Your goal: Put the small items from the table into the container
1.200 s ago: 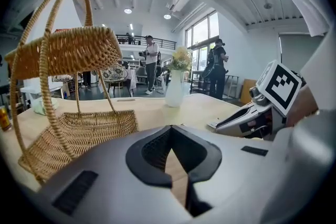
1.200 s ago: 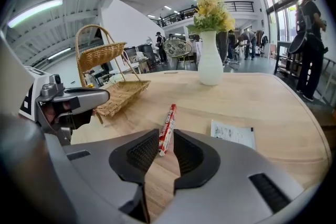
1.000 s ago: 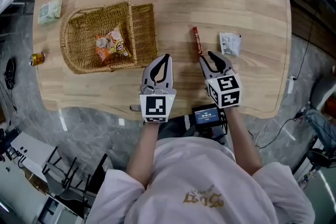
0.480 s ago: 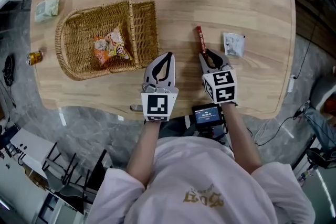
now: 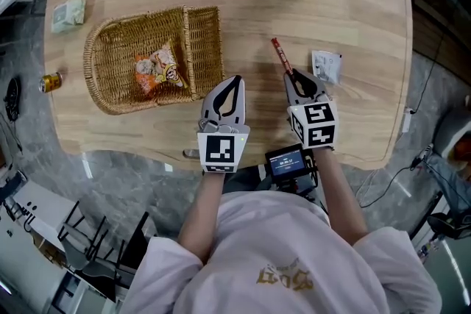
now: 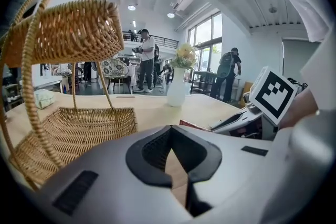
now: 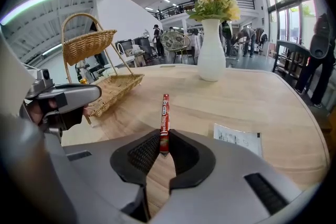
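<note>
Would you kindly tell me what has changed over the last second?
The right gripper edged forward over the thin red stick packet, and its jaws are closing on the packet's near end. The left gripper, the wicker basket and the white sachet stayed put.

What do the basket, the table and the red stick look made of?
Basket: woven wicker or rattan, matte tan; the strands and open weave show.
Table: wood or wood veneer, pale with a satin finish; grain and plank lines show.
Red stick: probably a glossy printed plastic wrapper; its contents can't be told.
</note>
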Demonstrator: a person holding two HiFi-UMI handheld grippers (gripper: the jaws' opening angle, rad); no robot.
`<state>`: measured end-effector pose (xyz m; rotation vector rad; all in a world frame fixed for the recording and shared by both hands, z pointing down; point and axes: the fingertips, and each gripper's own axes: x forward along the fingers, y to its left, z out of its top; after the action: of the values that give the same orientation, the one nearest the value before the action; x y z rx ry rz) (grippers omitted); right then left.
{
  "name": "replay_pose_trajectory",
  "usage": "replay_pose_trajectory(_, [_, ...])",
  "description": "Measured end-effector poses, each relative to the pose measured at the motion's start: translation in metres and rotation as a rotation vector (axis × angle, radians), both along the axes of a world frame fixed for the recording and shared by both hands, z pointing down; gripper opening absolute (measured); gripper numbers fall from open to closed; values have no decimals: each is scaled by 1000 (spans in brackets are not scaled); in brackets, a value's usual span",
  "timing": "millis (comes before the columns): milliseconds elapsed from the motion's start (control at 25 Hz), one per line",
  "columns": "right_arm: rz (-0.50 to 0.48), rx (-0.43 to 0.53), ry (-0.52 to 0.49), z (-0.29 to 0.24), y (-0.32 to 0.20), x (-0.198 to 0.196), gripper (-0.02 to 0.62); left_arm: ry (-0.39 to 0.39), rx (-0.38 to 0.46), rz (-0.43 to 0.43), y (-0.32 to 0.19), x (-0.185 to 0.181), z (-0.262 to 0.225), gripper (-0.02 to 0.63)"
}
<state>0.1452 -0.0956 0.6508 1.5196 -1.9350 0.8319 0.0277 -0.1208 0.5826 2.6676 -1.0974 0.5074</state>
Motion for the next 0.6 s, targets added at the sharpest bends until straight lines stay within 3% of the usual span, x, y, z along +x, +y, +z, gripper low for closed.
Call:
replay_pose_trajectory(240, [-28,54,-49,-30,-5,-6,67,45,41,-16,-10,0,-30,5])
replay_pose_trajectory(600, [-39,136,-27,-87,-3,-11,67,74,102,-24,-1,-9,-78,5])
